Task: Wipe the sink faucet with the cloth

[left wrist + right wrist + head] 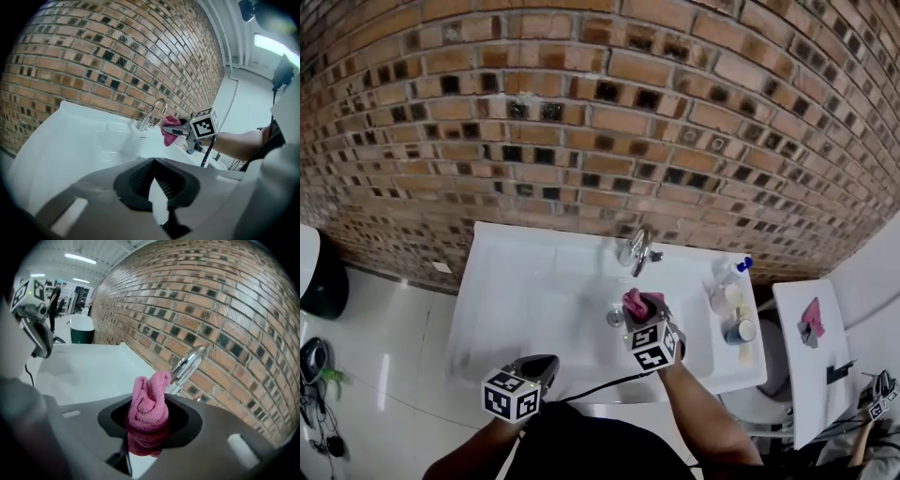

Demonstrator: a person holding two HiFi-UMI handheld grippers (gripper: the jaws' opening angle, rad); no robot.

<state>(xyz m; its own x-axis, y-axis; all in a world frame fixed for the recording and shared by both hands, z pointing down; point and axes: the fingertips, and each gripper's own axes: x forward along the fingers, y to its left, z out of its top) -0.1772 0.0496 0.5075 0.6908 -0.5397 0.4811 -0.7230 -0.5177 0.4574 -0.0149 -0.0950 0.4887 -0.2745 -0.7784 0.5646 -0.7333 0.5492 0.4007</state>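
right gripper view shows the right gripper (149,425) with its jaws clamped on the bunched pink cloth (151,399), near the faucet (187,363) over the white sink (84,366) — the left gripper (157,185), jaws together and empty, hangs at the sink's front edge.

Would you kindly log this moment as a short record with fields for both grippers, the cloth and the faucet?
left gripper: shut, empty, near the sink's front edge
right gripper: shut on the pink cloth, over the sink
cloth: bunched, upright between the jaws
faucet: chrome, at the sink's back edge, just beyond the cloth, seemingly not touched
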